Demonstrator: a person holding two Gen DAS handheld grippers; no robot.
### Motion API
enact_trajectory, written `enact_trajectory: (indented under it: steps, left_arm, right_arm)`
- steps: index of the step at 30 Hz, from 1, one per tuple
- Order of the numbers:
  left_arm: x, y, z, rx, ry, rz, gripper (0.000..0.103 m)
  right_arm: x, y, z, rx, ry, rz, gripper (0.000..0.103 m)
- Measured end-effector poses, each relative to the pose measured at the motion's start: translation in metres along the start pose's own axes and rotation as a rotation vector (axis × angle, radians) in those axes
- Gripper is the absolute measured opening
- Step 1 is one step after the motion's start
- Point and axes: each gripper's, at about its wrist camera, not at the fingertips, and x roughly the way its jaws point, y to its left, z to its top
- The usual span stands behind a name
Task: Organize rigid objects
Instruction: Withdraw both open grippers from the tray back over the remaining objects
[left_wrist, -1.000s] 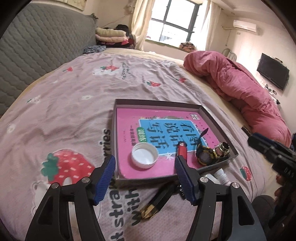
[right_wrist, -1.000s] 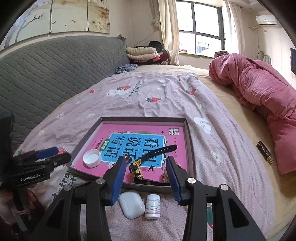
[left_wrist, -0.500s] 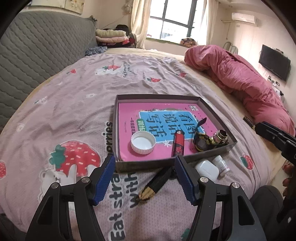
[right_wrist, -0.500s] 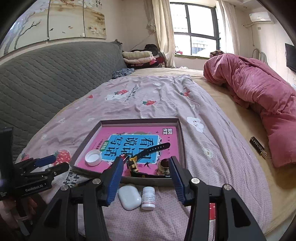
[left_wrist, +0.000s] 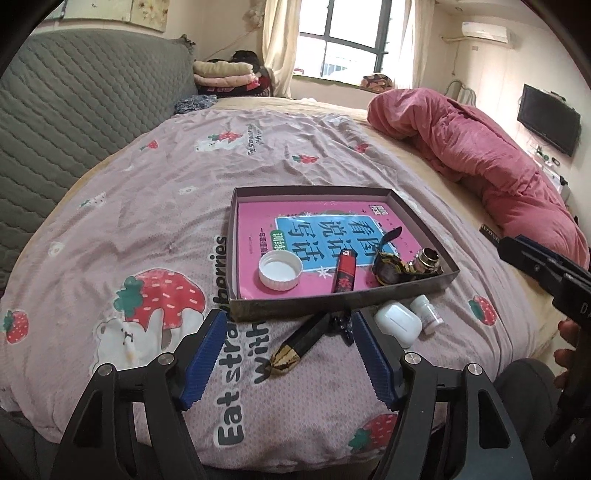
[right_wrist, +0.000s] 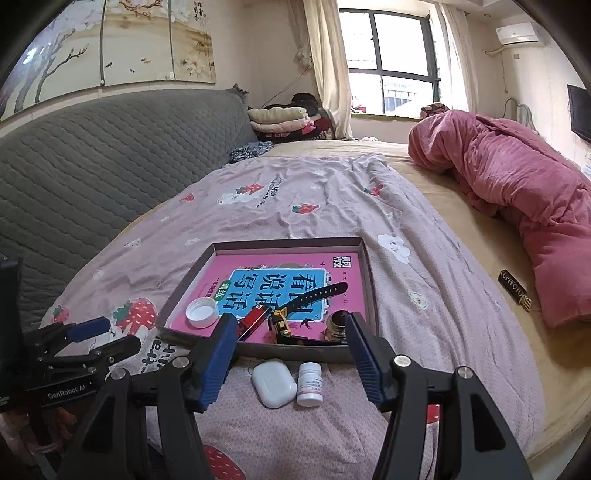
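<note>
Inside grey tray (left_wrist: 424, 286): pink book (left_wrist: 258, 229), white cap (left_wrist: 280, 268), red lighter (left_wrist: 345, 275), watch (left_wrist: 386, 267).

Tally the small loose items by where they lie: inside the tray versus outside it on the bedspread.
Inside the shallow grey cardboard tray: 4 (white plastic bottle cap, red lighter, black-strapped wristwatch, small brass-coloured cylinder)
On the bedspread: 4 (black-and-gold pen-like stick, white earbud case, small white pill bottle, dark flat bar near the pink quilt)
Total: 8
</note>
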Motion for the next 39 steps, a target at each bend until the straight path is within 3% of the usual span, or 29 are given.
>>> enact_trajectory:
  steps: [12, 28, 39]
  left_arm:
    - [-0.008, -0.005, -0.009, 0.013, 0.022, 0.006, 0.072]
    - [-0.016, -0.022, -0.019, 0.073, 0.035, 0.001, 0.072]
    - [-0.003, -0.017, -0.027, 0.039, 0.083, 0.000, 0.072]
  right_arm:
    - [-0.013, -0.018, -0.005, 0.028, -0.006, -0.050, 0.060]
    - [-0.019, -0.011, -0.016, 0.027, 0.019, -0.020, 0.060]
    - [-0.009, -0.010, -0.032, 0.042, 0.083, 0.006, 0.060]
